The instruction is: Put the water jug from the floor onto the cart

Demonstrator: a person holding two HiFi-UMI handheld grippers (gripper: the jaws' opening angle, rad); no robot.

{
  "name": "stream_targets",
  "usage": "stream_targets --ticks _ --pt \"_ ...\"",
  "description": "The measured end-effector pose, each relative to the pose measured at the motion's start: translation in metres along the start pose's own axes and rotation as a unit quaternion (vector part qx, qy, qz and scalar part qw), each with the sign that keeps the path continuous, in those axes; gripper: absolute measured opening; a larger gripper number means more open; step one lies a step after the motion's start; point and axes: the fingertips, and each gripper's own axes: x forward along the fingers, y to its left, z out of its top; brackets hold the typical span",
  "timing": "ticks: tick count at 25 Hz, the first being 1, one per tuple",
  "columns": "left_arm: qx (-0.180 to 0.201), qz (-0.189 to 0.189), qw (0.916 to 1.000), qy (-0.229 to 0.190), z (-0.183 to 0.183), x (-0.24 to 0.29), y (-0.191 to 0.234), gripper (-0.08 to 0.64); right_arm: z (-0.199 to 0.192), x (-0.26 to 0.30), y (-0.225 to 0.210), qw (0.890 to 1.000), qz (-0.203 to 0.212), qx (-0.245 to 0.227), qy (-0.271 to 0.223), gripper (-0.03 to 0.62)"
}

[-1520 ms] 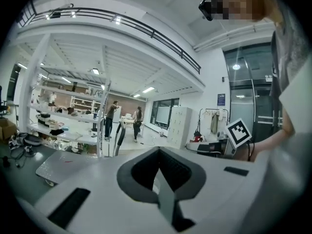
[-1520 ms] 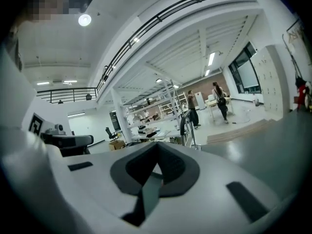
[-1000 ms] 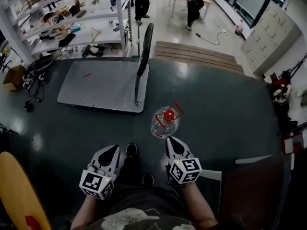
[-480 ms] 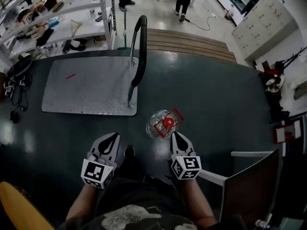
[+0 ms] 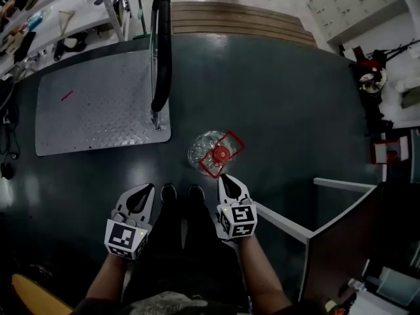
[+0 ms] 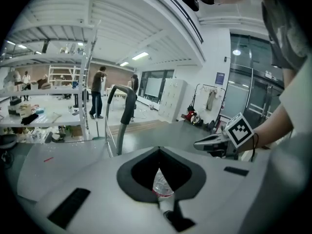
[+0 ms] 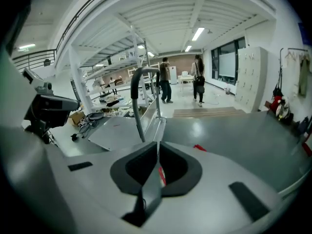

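Jug (image 5: pixel 211 151) upright on the dark floor (image 5: pixel 295 104), just ahead of the right gripper (image 5: pixel 226 179) and a little off the near corner of the cart (image 5: pixel 85 110), not touching it. Right gripper pinched shut on nothing, tips near the red handle (image 5: pixel 229 162) but apart from it. Left gripper (image 5: pixel 140 192) also closed and empty, well to the left of the jug. Best to spread both sets of jaws before reaching in, then take the handle with the right one and steady the clear body from the left side, since round smooth plastic probably slips under a one-sided pinch. Worth lifting straight up first, then carrying leftward over the plate's edge and setting down on the flat metal. In the way: the black push bar (image 5: pixel 161 44) and its posts at the cart's near end, right on the short path from jug to deck, so better to go round in front of them. Shoes (image 5: pixel 169 192) between the grippers, close below the jug. Off to the sides, wooden steps (image 5: pixel 236 18), shelves (image 5: pixel 39 12) and a white-edged panel (image 5: pixel 341 225), none of them blocking.
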Motion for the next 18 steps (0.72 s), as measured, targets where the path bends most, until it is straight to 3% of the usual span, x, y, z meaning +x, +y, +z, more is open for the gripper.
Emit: stream_targets --ticks 4,8,13,18 --pt "-0.013 0.009 0.9998 0.012 -0.011 0.028 0.003 0.006 -0.033 0.034 -0.005 0.999 0.015 -0.020 0.041 0.007" --pt "-0.036 0.024 0.9988 0.021 -0.023 0.055 0.005 0.006 -0.069 0.069 -0.013 0.993 0.042 -0.052 0.102 0.086" --pt "-0.040 0.038 0.9977 0.038 -0.052 0.081 0.008 0.006 -0.112 0.109 -0.019 0.974 0.078 -0.110 0.183 0.132" --pt "-0.055 0.046 0.9963 0.047 -0.073 0.095 0.013 0.006 -0.135 0.124 -0.016 0.960 0.102 -0.138 0.223 0.135"
